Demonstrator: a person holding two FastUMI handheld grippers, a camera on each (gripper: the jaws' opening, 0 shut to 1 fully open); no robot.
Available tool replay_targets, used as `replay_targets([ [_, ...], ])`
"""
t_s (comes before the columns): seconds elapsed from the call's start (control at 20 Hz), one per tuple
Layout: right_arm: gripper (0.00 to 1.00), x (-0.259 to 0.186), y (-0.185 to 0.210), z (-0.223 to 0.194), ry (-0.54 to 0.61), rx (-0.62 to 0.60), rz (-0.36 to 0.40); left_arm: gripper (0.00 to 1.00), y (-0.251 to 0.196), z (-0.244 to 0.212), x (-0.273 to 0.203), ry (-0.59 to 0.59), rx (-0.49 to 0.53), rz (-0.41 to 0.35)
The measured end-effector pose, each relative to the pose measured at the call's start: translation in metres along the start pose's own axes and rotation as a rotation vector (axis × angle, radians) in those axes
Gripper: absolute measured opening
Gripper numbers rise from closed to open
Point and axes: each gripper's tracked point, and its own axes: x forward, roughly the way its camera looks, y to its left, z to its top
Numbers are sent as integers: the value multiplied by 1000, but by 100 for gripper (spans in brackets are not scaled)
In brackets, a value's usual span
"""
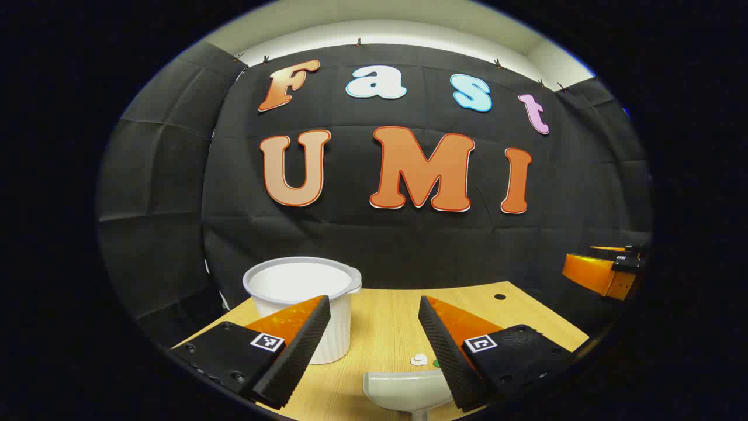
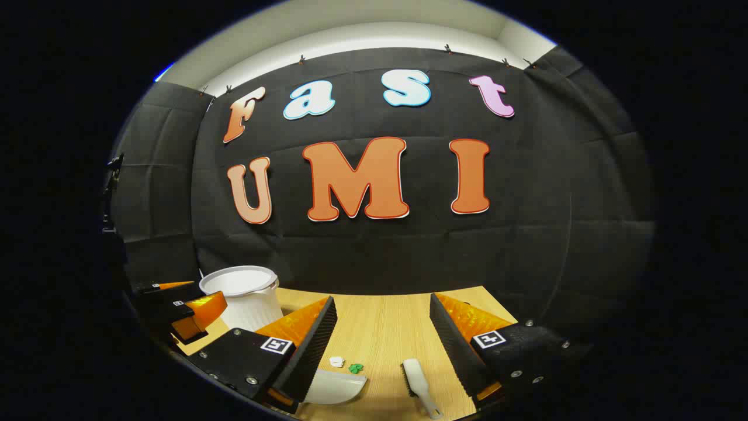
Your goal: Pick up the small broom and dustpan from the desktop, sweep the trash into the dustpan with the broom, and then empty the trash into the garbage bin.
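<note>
White plastic dustpan (image 1: 406, 389) and small broom (image 2: 416, 380) lie untouched near the garbage bin (image 1: 304, 292). Both grippers, left gripper (image 1: 374, 345) and right gripper (image 2: 383, 345), gape wide, empty. We should lower squarely over each handle.

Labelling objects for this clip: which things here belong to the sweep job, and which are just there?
Job:
small broom
dustpan
white scrap and green scrap
white garbage bin

Just there:
wooden desktop
hole in the desktop

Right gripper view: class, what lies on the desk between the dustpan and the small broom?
In the right gripper view, a green scrap and a white scrap lie near the dustpan; from there to the small broom the desk is bare.
</note>
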Motion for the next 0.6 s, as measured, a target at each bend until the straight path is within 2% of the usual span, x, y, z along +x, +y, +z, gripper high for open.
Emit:
replay_targets([
  [0.15, 96, 0, -15, -3, 20, -38, -29, 96, -14, -2, -1, 10, -4, 2],
  [0.3, 96, -1, -10, -5, 48, -58, 12, 96, -25, -1, -3, 7, -7, 1],
  [0.45, 96, 0, -14, 5, 26, -83, 13, 96, -32, 2, -5, -2, -3, 7],
  [0.6, 96, -3, -10, 9, 22, -56, 49, 96, -36, 3, -5, -6, -11, 12],
])
